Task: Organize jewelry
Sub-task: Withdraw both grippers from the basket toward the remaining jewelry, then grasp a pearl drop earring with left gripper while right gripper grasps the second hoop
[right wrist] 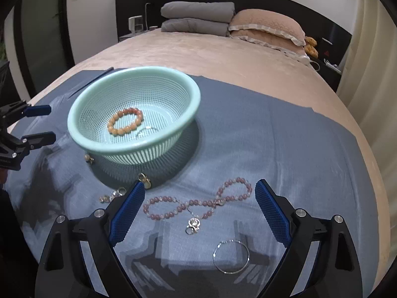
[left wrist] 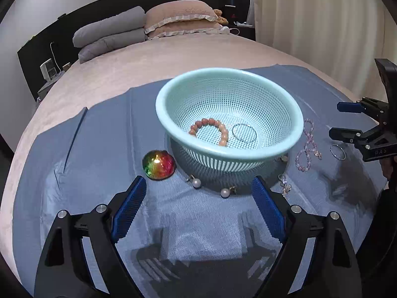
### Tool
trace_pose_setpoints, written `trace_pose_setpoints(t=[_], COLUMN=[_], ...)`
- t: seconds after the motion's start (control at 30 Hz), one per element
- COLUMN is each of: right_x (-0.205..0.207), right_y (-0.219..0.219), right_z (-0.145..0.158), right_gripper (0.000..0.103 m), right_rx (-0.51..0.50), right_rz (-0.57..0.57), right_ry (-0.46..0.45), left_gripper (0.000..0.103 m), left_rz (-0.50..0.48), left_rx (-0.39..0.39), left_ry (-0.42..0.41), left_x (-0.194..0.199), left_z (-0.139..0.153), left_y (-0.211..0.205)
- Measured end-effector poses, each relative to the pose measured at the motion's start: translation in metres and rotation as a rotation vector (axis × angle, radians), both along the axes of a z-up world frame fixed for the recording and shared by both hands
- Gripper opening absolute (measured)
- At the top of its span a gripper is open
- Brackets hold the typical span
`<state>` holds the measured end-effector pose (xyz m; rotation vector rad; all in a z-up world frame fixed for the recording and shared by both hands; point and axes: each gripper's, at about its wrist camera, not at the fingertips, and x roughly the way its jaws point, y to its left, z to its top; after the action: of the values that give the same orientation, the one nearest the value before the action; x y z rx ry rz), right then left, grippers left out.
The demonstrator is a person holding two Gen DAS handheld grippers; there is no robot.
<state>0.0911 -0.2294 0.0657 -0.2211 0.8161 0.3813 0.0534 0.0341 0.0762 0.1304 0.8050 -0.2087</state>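
Nearest in the right wrist view, the right gripper (right wrist: 199,206) hangs over a blue cloth (right wrist: 297,149) spread on a bed, its blue pads wide apart and nothing between them. Just below it lies a thin silver bangle (right wrist: 231,256), flat on the cloth. A little farther, a pink bead necklace (right wrist: 198,202) lies twisted in a figure of eight, with a small metal charm (right wrist: 193,224) attached.

In the left wrist view, the left gripper (left wrist: 198,192) is likewise spread open and empty, above two pearl earrings (left wrist: 211,187) and beside a red and green glass dome (left wrist: 158,164).

Beyond sits a pale green mesh basket (right wrist: 74,124), already holding an orange bead bracelet (right wrist: 125,121) and a silver ring-shaped bangle (left wrist: 244,132). Far off are pillows (right wrist: 268,28) at the headboard.

The necklace likely handles light and limp, drooping when lifted; pinching it at the crossing should gather both loops. The bangle looks stiff, thin and slippery, best pinched across its rim.
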Motion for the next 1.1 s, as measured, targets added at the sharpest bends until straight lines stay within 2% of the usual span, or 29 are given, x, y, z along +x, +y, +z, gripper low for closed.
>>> trace_pose_setpoints(t=[0.17, 0.33, 0.53, 0.57, 0.97, 1.03, 1.1], right_x=[-0.009, -0.013, -0.012, -0.012, -0.016, -0.017, -0.021], right_y=[-0.022, -0.040, -0.043, -0.042, -0.037, -0.037, -0.033], right_z=[-0.026, -0.045, -0.056, -0.057, -0.068, -0.068, -0.068], right_gripper=[0.086, 0.086, 0.086, 0.086, 0.085, 0.078, 0.071], right_rx=[0.032, 0.058, 0.047, 0.042, 0.006, 0.024, 0.020], right_rz=[-0.065, -0.133, -0.174, -0.177, -0.183, -0.171, -0.157], right_ry=[0.035, 0.048, 0.047, 0.044, 0.034, 0.043, 0.037], left_gripper=[0.085, 0.085, 0.085, 0.085, 0.084, 0.084, 0.080], left_rz=[-0.027, -0.035, 0.003, 0.006, -0.070, -0.088, -0.098], left_rx=[-0.019, -0.025, -0.196, -0.205, -0.203, -0.176, -0.143], left_ry=[0.028, 0.046, 0.103, 0.099, 0.084, 0.077, 0.069], left_x=[-0.005, 0.001, 0.022, 0.023, 0.022, 0.021, 0.020], left_z=[-0.032, -0.048, -0.054, -0.055, -0.066, -0.068, -0.069], left_y=[-0.006, -0.009, 0.003, 0.003, -0.017, -0.024, -0.032])
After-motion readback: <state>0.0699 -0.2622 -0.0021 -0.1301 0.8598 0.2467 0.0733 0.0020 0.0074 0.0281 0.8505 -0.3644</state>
